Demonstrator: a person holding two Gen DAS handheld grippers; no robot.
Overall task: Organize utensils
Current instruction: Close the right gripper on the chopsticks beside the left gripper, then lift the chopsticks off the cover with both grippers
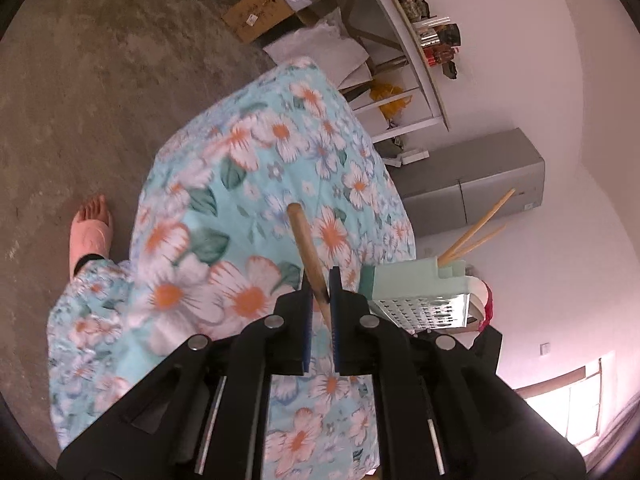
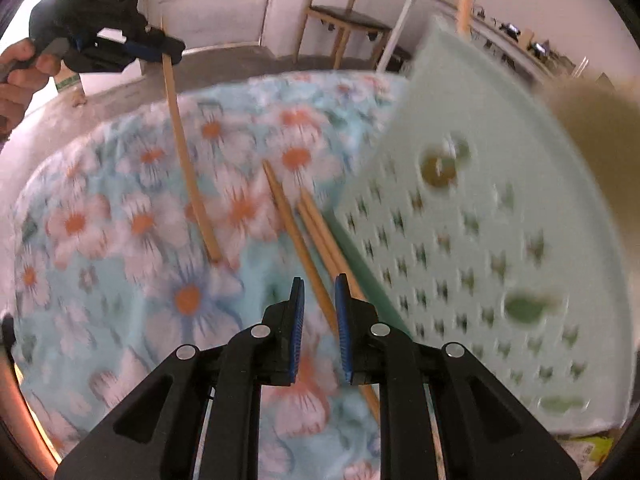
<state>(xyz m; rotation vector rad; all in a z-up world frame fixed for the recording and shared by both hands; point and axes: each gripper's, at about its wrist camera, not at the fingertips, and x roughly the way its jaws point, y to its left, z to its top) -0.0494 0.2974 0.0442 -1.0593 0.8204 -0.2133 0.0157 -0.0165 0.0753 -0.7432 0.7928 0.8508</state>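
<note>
Wooden chopstick (image 1: 310,254) sits clamped in the left claw (image 1: 320,292), raised over the floral-clothed surface (image 1: 240,168). Right claw (image 2: 319,300) stands slightly apart, gripping nothing, above loose chopsticks (image 2: 308,224) lying beside the pale green utensil holder (image 2: 480,220).

You're looking at a pale turquoise cloth (image 1: 256,184) printed with white, orange-centred flowers and dark green leaves. Your light tan wooden chopstick (image 1: 310,256) sits between blue pads on the black left gripper (image 1: 320,300). The perforated plastic utensil holder (image 2: 500,220) is mint green, the metal grater (image 1: 424,312) silver, the floor (image 1: 100,80) mottled grey.
</note>
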